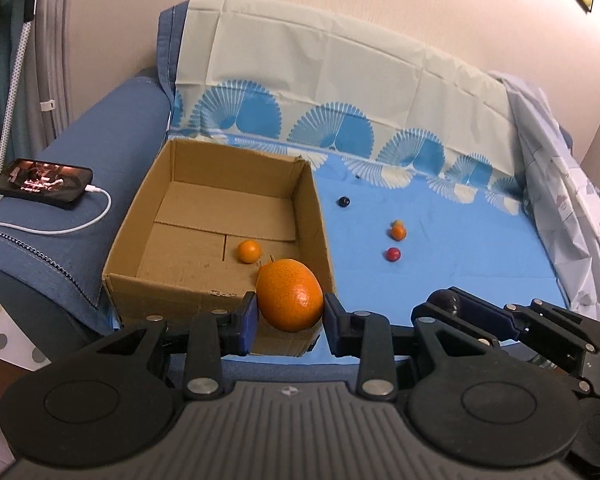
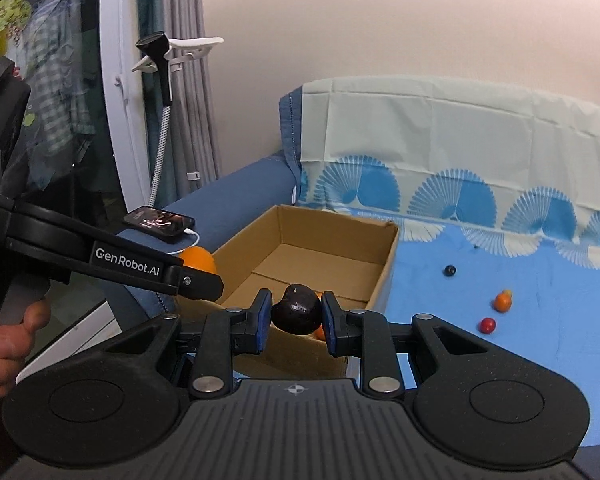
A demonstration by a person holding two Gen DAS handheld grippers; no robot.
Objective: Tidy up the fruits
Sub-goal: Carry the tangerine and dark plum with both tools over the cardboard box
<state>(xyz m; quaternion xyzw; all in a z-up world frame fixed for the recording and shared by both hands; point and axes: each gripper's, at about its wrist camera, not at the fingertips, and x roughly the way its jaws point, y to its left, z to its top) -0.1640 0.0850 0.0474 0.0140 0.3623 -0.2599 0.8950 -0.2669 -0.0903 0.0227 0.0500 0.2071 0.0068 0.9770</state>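
**Two fruits head for the box**

Clamped in the left gripper (image 1: 290, 314), a large orange fruit (image 1: 290, 296) hangs at the near wall of the cardboard box (image 1: 136, 240), where one small orange fruit (image 1: 248, 250) already lies. Alongside, the right gripper (image 2: 294, 317) pinches a dark fruit (image 2: 296, 314). Four small fruits remain on the blue cloth (image 1: 460, 252), right.

Matt brown cardboard box (image 1: 216, 216); pitted, slightly glossy orange (image 1: 290, 295); creased, faintly shiny plastic sheet (image 1: 440, 248); woven blue cloth sofa arm (image 1: 60, 240).
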